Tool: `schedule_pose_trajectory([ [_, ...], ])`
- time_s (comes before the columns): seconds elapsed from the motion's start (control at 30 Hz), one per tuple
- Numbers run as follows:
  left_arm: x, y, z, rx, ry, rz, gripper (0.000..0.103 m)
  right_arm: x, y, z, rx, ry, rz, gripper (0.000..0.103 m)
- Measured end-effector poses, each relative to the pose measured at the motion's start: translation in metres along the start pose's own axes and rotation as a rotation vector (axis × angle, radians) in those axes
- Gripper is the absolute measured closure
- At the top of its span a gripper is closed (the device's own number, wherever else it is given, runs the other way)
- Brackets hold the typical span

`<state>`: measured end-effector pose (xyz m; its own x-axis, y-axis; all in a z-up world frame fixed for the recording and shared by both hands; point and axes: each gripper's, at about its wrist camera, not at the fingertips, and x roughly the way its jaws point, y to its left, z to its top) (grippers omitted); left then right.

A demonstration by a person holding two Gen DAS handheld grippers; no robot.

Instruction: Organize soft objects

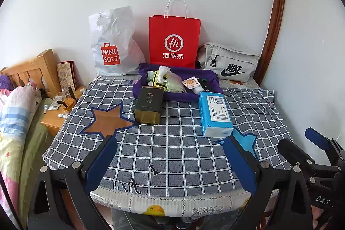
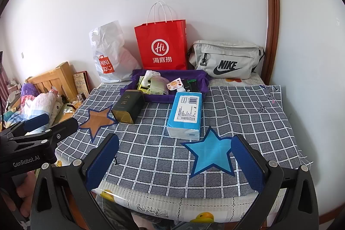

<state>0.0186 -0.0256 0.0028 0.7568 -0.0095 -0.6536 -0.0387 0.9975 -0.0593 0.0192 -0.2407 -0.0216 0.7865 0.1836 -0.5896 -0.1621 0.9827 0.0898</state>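
A blue tissue pack point(image 1: 214, 114) point(image 2: 185, 114) lies on the checked cloth point(image 1: 172, 143) in front of a purple tray point(image 1: 151, 93) point(image 2: 138, 77) that holds small packets. A dark tin box point(image 1: 148, 107) point(image 2: 129, 108) lies left of the pack. A red paper bag point(image 1: 174, 41) point(image 2: 161, 45), a white Miniso plastic bag point(image 1: 114, 44) point(image 2: 110, 53) and a grey Nike pouch point(image 1: 228, 63) point(image 2: 226, 59) stand along the wall. My left gripper point(image 1: 170, 161) and my right gripper point(image 2: 175, 162) are both open and empty, near the table's front edge.
A bed with bedding point(image 1: 15, 113) and a wooden nightstand point(image 1: 54, 120) with small items are to the left. A brown door frame point(image 1: 278, 14) rises at the right. The right gripper also shows in the left wrist view point(image 1: 319, 148).
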Motion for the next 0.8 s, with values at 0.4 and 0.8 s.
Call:
schedule_pose_trajectory([
  [0.4,-0.0003,-0.0002,-0.0001,-0.001,0.0,0.002,0.003,-0.0023,0.0015,-0.0002,0.0,-0.003,0.0,0.001],
  [0.8,-0.0018,0.0,-0.0017,-0.004,-0.001,0.005,0.003,-0.0068,0.0054,0.0002,-0.005,-0.008,0.002,0.001],
])
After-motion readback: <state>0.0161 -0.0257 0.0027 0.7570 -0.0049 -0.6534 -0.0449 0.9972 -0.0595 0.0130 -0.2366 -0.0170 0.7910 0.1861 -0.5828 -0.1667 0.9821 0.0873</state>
